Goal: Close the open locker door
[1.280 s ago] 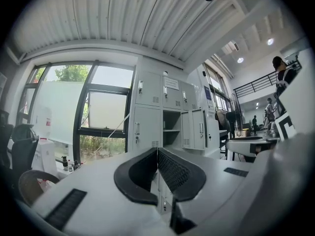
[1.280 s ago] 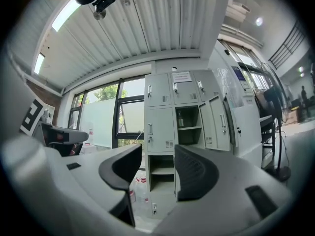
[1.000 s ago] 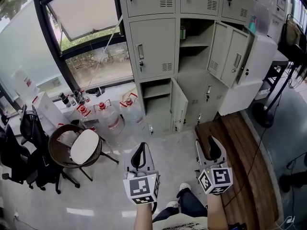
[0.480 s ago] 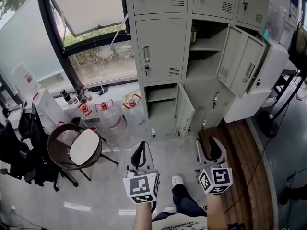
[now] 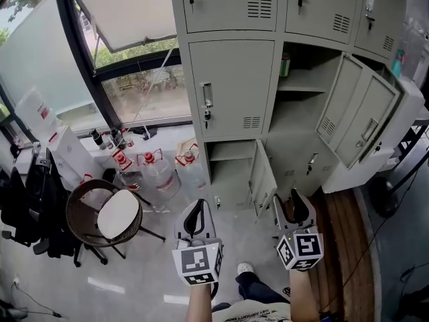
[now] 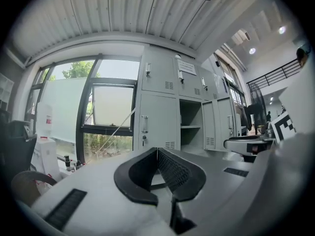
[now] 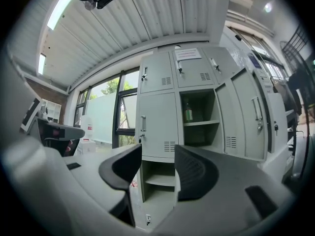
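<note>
Your left gripper (image 5: 195, 212), low centre, has its jaws pressed together on nothing. Your right gripper (image 5: 295, 203) beside it is parted and empty. The locker door (image 5: 263, 178) hangs ajar at centre frame, just above both.

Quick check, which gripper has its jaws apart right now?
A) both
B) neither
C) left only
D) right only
D: the right gripper shows a clear gap between its jaws, with the open lower locker visible through it. The left gripper has its jaws meeting at the tips with nothing between them.
</note>
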{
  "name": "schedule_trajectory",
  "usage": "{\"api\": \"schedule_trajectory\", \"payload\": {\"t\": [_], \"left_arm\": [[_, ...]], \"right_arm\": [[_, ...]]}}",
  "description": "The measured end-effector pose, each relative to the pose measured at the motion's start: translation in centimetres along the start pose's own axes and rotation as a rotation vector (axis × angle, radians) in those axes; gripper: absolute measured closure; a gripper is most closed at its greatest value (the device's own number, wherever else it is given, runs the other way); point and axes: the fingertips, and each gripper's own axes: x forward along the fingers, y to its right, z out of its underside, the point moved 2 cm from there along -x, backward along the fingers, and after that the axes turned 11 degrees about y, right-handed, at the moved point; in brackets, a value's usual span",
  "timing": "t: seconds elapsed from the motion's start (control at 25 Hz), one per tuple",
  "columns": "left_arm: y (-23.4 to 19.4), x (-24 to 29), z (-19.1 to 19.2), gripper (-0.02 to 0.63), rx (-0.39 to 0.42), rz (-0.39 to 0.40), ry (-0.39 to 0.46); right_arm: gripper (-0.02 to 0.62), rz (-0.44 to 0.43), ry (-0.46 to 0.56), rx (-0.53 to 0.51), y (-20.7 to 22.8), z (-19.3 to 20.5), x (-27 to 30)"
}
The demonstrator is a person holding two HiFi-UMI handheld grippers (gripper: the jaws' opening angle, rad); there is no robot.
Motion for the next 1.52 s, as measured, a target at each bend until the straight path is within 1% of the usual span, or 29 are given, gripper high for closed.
{"api": "schedule_trajectory", "payload": {"t": [0.2,0.36,0.68,0.92,1.2,1.52], "left_arm": [[0.2,4.8,0.2,0.600,0.002,-0.037,0.006],[0.5,8.1,1.1,0.600,0.001,-0.053,-0.006],[1.5,12.7,3.5,0.601,0.000,-0.065,-0.048],[1.5,14.0,5.4,0.601,0.004,-0.078,-0.098],[0.8,14.2,7.8,0.601,0.005,-0.099,-0.159],[0.7,15.1,10.4,0.601,-0.003,-0.057,-0.213]], "right_arm": [[0.388,-0.032,-0.013,0.007,2.6,1.1,4.9],[0.388,-0.051,-0.030,0.015,4.3,2.2,8.0],[0.388,-0.075,-0.077,0.039,7.3,5.2,11.6],[0.388,-0.076,-0.124,0.068,8.5,7.8,13.0],[0.388,-0.096,-0.183,0.080,8.3,10.5,13.6],[0.388,-0.082,-0.257,0.092,8.0,13.9,13.3]]}}
